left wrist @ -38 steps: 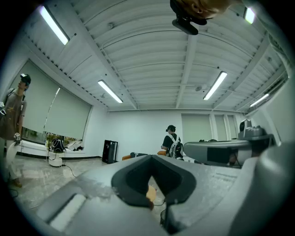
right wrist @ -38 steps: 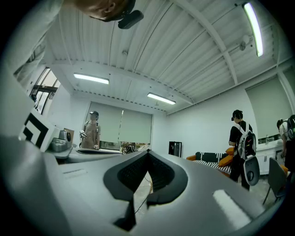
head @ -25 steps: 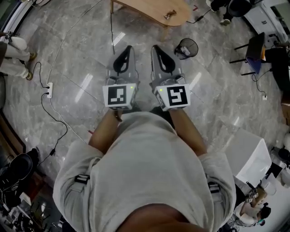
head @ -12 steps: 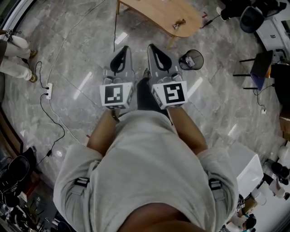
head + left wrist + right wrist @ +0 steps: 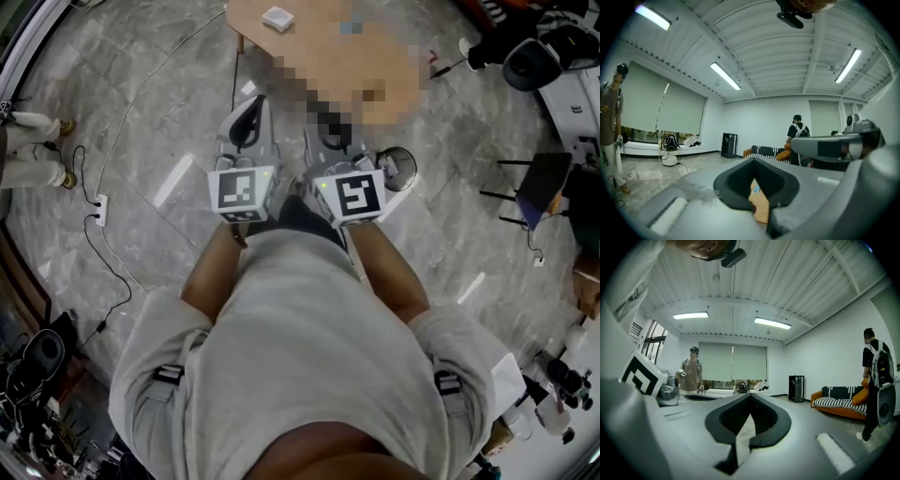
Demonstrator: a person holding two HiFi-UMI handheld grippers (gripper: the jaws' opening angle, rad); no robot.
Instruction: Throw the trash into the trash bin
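Head view: person stands on the floor [image 5: 141, 122], both grippers held out level toward a wooden surface [image 5: 309, 28] at the top of frame.

Left gripper [image 5: 253, 105]: jaws together, nothing between them; in the left gripper view only a sliver of the surface shows through the gap below the tips.

Right gripper [image 5: 750, 398]: jaws closed. The right gripper view shows only floor through the slit, so nothing is held.

Bin [image 5: 398, 167]: black wire mesh, on the floor just beside the near edge of the surface, partly hidden behind the right gripper's marker cube. Contents cannot be made out.

Trash: a small white thing [image 5: 277, 17] lies on the far part of the surface, well apart from both grippers. It is likely the trash, but too small to be sure. Part of the surface is covered by a mosaic patch, so other items there cannot be read.

Progress, as a judgement: early. Nothing is picked up, nothing is seen going into the bin. Both grippers are empty and short of the surface.

Left to do:
- reach the surface and open one gripper
- close it on the trash
- carry it to the bin and release above the rim
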